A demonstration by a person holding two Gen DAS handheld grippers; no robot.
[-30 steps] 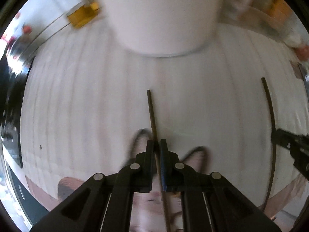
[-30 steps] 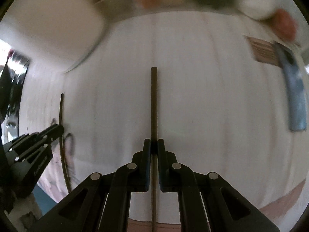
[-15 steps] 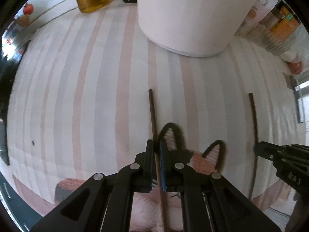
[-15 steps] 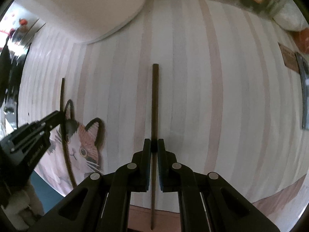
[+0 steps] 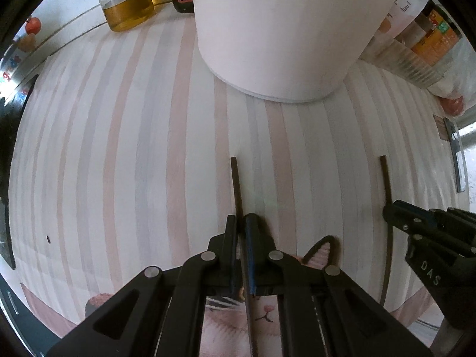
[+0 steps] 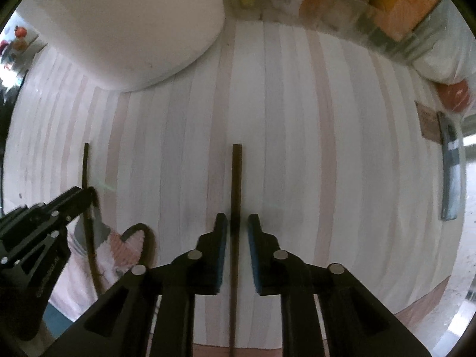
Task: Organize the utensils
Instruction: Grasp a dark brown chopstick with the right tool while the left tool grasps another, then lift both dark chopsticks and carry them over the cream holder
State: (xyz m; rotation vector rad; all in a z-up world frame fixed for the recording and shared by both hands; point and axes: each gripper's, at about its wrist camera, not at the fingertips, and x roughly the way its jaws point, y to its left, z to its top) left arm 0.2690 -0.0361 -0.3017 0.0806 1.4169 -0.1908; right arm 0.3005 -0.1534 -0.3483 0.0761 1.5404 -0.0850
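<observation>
Left wrist view: the left tool (image 5: 241, 223) is clamped on a dark chopstick (image 5: 236, 184), white container (image 5: 282, 35) ahead. The right tool (image 6: 238, 223) stands parted around the second chopstick (image 6: 236, 178), over the striped worktop (image 6: 342, 148).

The left gripper (image 5: 241, 223) sits low over the striped mat (image 5: 119, 148), its jaws pinched together on a dark chopstick (image 5: 236, 184). The right gripper (image 6: 238, 223), just beside it over the same mat, has its jaws parted, clear of a second chopstick (image 6: 236, 178).
</observation>
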